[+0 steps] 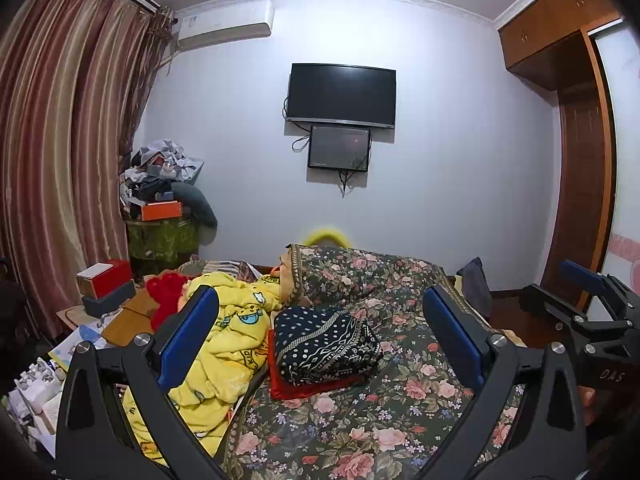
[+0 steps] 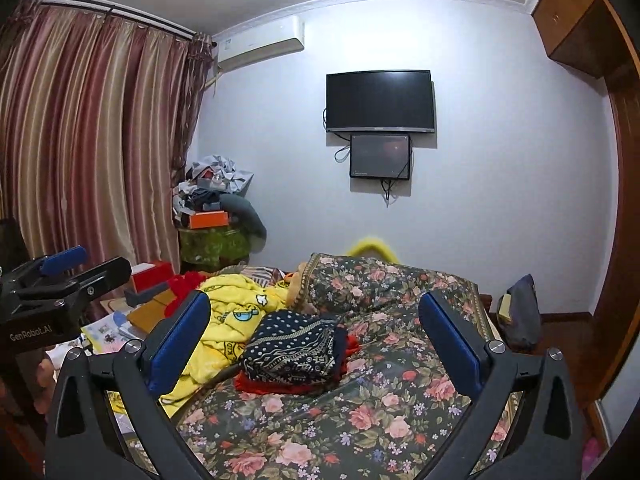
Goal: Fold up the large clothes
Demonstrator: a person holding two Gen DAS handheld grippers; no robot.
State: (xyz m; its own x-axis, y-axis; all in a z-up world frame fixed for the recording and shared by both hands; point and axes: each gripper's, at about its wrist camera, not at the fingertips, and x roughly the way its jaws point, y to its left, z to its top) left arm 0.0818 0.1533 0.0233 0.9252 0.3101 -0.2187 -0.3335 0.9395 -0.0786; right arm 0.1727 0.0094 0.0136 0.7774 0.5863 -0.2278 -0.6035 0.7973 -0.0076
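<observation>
The dark patterned garment (image 1: 326, 346) already lies folded on a red one (image 1: 304, 388) on the floral bed (image 1: 400, 420), while the yellow garment (image 1: 224, 344) beside it looks unfolded, and I hold both grippers, left (image 1: 320, 332) and right (image 2: 316, 336), with fingers spread, empty.

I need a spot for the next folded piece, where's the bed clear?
Free: floral bedspread in front of and right of the folded navy patterned garment. Crowded: yellow cartoon blanket heaped on its left, boxes and papers beyond.
</observation>
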